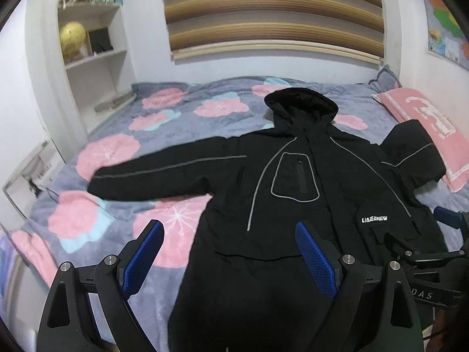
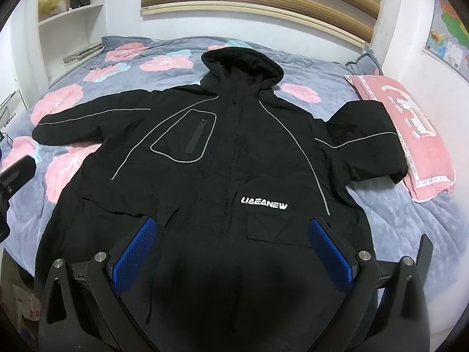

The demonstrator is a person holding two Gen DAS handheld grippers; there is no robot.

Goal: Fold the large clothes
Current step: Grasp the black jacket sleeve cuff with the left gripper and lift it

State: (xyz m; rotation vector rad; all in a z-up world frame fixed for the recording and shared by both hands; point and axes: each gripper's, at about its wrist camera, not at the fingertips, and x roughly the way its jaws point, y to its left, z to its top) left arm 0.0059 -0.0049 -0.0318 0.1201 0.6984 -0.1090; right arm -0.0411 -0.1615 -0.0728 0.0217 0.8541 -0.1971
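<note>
A large black hooded jacket (image 1: 293,182) with grey piping lies face up, spread flat on the bed; it also shows in the right wrist view (image 2: 234,161). Its left sleeve (image 1: 164,173) stretches out to the left. Its right sleeve (image 2: 369,140) is bent and rests against a pink pillow. My left gripper (image 1: 230,231) is open and empty, held above the jacket's lower left part. My right gripper (image 2: 233,228) is open and empty above the lower middle of the jacket, near the hem. The right gripper also shows at the right edge of the left wrist view (image 1: 433,252).
The bed has a grey quilt (image 1: 132,152) with pink flowers. A pink pillow (image 2: 410,129) lies at the right. White shelves (image 1: 91,47) with books and a gold globe stand at the back left. A striped blind (image 1: 272,14) hangs on the far wall.
</note>
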